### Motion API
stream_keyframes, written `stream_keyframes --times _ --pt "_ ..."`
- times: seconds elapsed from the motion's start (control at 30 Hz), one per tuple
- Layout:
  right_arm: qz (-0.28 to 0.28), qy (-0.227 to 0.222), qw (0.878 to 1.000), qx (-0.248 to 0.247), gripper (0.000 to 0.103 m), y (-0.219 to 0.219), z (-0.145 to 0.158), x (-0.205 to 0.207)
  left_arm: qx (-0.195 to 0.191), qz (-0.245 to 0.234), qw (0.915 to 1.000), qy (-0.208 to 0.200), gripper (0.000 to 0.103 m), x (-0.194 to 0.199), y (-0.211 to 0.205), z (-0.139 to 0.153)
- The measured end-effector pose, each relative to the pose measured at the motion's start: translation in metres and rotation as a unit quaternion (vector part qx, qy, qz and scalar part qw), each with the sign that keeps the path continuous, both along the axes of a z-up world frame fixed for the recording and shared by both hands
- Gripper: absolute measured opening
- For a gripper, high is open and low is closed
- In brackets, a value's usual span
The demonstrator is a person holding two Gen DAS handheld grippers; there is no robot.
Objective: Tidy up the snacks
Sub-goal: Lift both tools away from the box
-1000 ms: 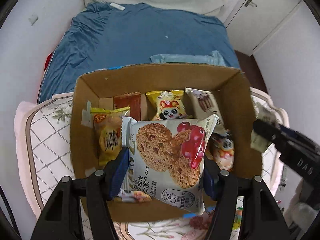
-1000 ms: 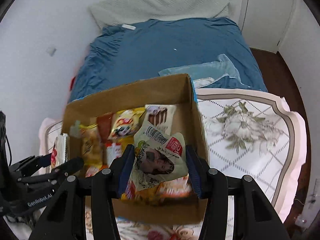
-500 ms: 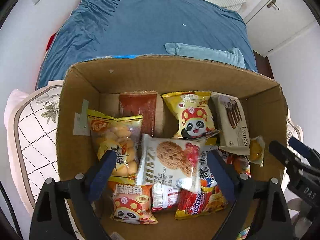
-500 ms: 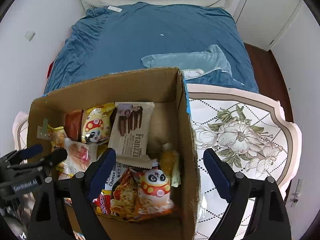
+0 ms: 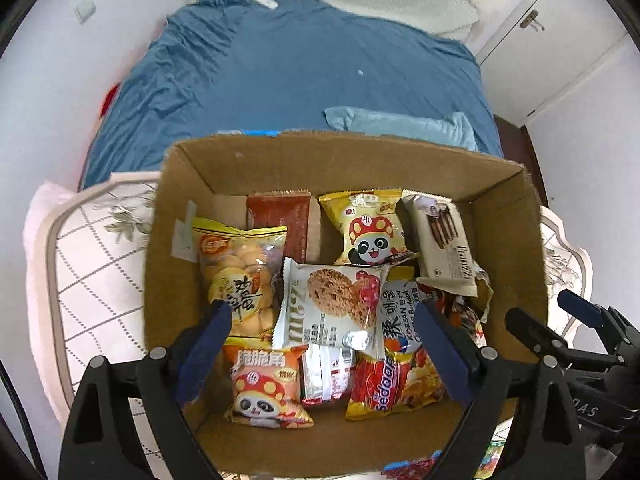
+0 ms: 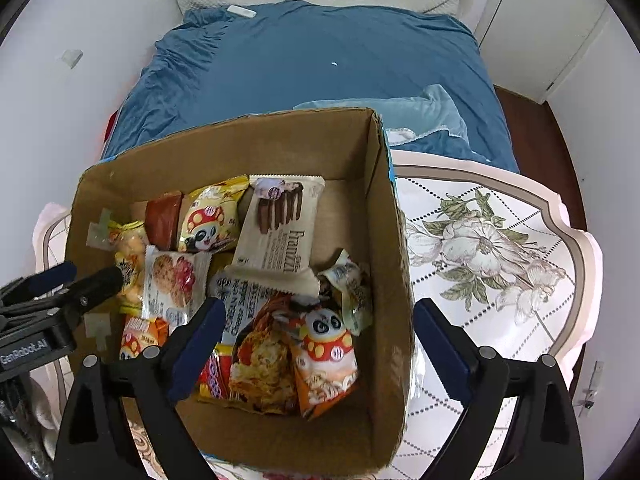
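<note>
Both tools hang over the near edge of the cardboard box (image 5: 508, 236) with nothing in them: the left gripper (image 5: 322, 332) and right gripper (image 6: 316, 332) are spread wide. To do the next pick well, I would judge it best to pull back level, clear of the walls, without snagging packets. Nearest lies a red noodle pack (image 5: 394, 380) reading "Sedaap", then the oat cookie packet (image 5: 332, 304) atop the pile, and farther back a cream wafer pack (image 6: 276, 228) marked "Franzzi". All sit inside the box.
</note>
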State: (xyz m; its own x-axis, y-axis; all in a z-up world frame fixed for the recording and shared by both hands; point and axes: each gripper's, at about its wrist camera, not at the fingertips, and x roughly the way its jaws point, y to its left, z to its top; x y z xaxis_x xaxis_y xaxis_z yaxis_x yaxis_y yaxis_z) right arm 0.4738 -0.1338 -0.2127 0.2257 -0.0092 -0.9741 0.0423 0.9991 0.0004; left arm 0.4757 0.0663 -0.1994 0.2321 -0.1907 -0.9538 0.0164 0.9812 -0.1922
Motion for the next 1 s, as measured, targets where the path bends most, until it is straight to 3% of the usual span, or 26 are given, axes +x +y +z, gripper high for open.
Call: stream_keyframes --times 0.4,0.7,1.0 --pt "0.020 -0.061 0.998 -0.010 0.098 0.017 0.043 -0.079 0.030 0.006 0.9945 -0.100 0.094 -0.088 0.011 0.053" --pt "0.022 -0.115 0.993 -0.008 0.098 0.026 0.083 -0.133 0.039 0.007 0.9898 -0.137 0.093 -0.144 0.015 0.080" --pt "0.013 -0.142 0.990 0.011 0.098 0.028 0.105 -0.168 0.049 0.018 0.9831 -0.175 0.094 -0.185 0.017 0.104"
